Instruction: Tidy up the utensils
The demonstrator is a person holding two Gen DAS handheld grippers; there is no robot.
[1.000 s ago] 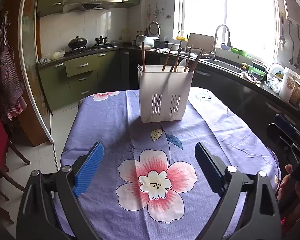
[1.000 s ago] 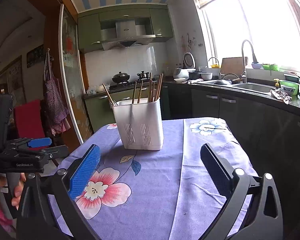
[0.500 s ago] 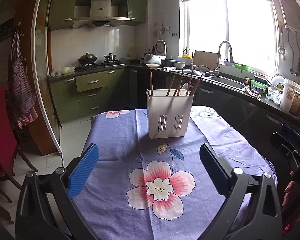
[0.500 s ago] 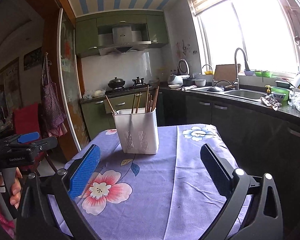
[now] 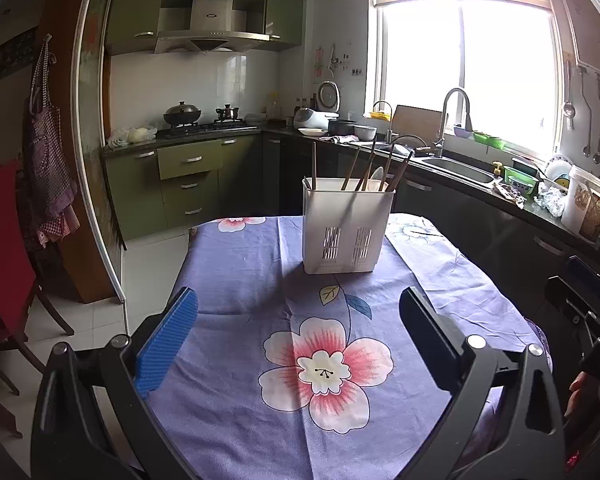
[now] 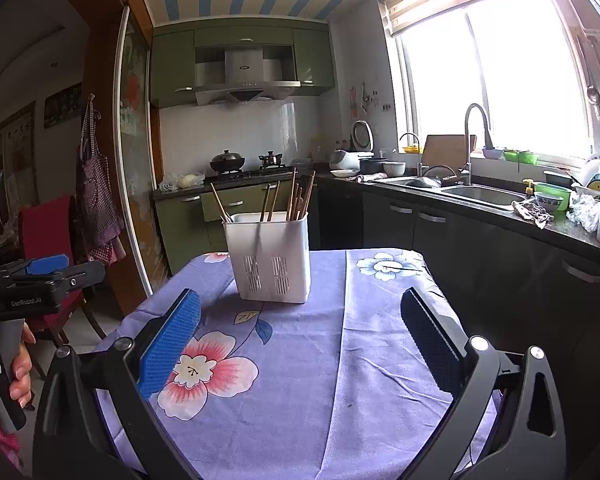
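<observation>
- Setting: a kitchen with green cabinets, a steel range hood at upper centre and a bright window at upper right; in the foreground a desk under a purple cloth printed with pink flowers.
- Task item: a white slotted plastic utensil holder stands upright at the centre of both views, towards the far end of the desk. Brown wooden chopsticks and what looks like a white spoon lean inside it.
- No loose utensil shows on the cloth.
- Left gripper: spread wide, nothing between the pads, low in the frame and well short of the holder.
- Right gripper: likewise spread and empty, near edge of the desk.
- Step in hand, judged: sorting appears finished; both tools stand clear.
- Next move, judged: if more utensils exist off-frame, locating them comes first; otherwise, none needed.
</observation>
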